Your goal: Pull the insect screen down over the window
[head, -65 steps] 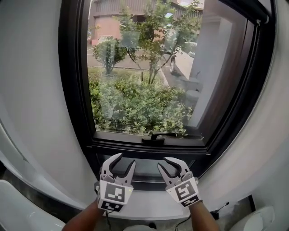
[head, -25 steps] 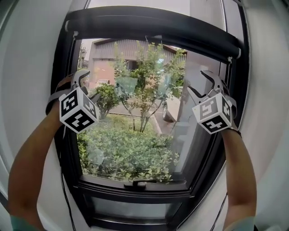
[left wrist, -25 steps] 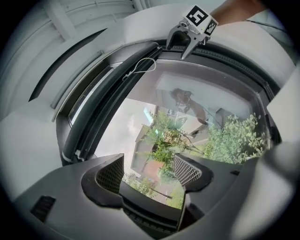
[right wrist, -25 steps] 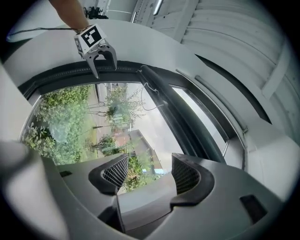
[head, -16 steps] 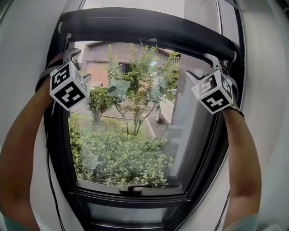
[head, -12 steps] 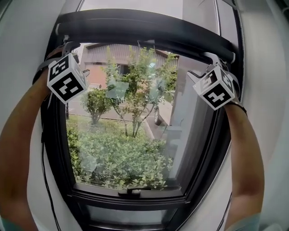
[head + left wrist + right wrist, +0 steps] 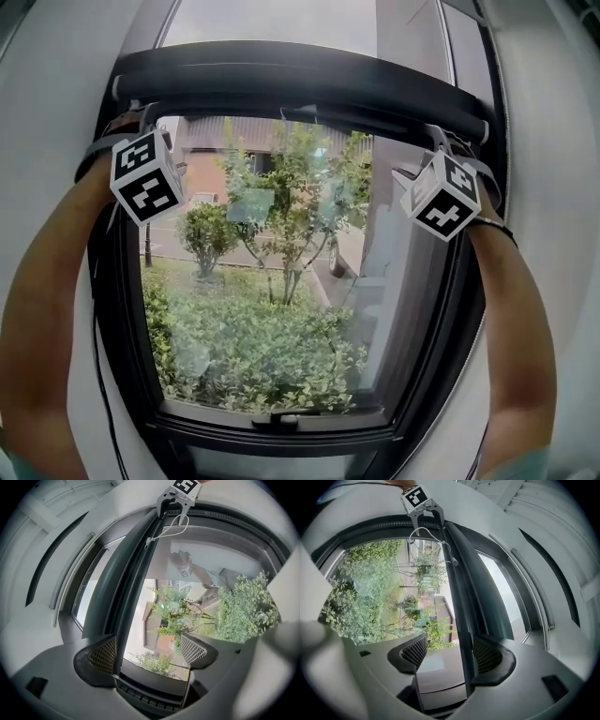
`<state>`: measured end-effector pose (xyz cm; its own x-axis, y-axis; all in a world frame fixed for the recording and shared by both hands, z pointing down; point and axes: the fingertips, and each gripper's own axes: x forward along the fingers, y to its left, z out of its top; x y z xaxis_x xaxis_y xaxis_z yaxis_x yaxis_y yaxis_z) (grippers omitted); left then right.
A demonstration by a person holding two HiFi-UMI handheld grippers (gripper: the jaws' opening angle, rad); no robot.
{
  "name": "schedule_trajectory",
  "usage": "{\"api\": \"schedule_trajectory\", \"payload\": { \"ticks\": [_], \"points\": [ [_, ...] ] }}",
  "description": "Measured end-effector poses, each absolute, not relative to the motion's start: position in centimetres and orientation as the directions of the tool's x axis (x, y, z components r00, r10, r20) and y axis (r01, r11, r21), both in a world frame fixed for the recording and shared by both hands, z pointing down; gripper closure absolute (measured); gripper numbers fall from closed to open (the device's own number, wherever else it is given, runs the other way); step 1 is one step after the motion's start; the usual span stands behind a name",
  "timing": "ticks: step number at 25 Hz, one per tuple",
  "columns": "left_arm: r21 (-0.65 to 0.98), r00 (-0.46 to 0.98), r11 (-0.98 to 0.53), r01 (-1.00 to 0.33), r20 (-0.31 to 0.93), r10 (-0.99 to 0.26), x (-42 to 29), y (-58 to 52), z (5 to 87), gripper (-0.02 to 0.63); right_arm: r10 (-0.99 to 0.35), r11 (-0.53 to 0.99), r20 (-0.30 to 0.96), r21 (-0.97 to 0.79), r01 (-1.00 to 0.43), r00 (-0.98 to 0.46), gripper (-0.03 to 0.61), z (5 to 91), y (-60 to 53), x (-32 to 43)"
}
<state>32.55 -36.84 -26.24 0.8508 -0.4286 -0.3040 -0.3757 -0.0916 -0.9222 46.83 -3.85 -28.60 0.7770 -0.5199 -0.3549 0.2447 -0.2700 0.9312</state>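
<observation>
Insect screen (image 7: 300, 75) is fully rolled up in its dark housing along the top edge of the window frame (image 7: 122, 309), so the glass below is uncovered and the pull has not yet begun. At the top left corner, the left gripper (image 7: 149, 651) has just been opening its jaws. They stand wide apart, with the bottom bar (image 7: 133, 597) of the screen between them, close along one pad but not pressed. At the top right corner, the right gripper (image 7: 451, 653) has also just been opening, and the same bar passes between its separated pads, nearer to one of them. I judge that the step in hand is to take hold of this bar. To do it well, both grippers should close squarely on the bar at equal height. Then they should go down together and evenly, so that the screen does not run crooked between the sides of the frame.
</observation>
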Motion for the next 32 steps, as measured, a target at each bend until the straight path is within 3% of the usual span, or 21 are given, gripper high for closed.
{"api": "schedule_trajectory", "payload": {
  "ticks": [19,32],
  "points": [
    [-0.942,0.809,0.015,-0.336,-0.297,-0.507,34.4,-39.9,-27.3,0.183,-0.480,-0.165,-0.285,0.958,0.234,0.830,0.290,-28.1,-3.5,48.6],
    [-0.940,0.782,0.088,-0.330,-0.324,-0.533,34.5,-40.2,-27.6,0.181,-0.470,-0.182,-0.294,0.955,0.234,0.832,0.290,-28.4,-3.6,48.8]
  ]
}}
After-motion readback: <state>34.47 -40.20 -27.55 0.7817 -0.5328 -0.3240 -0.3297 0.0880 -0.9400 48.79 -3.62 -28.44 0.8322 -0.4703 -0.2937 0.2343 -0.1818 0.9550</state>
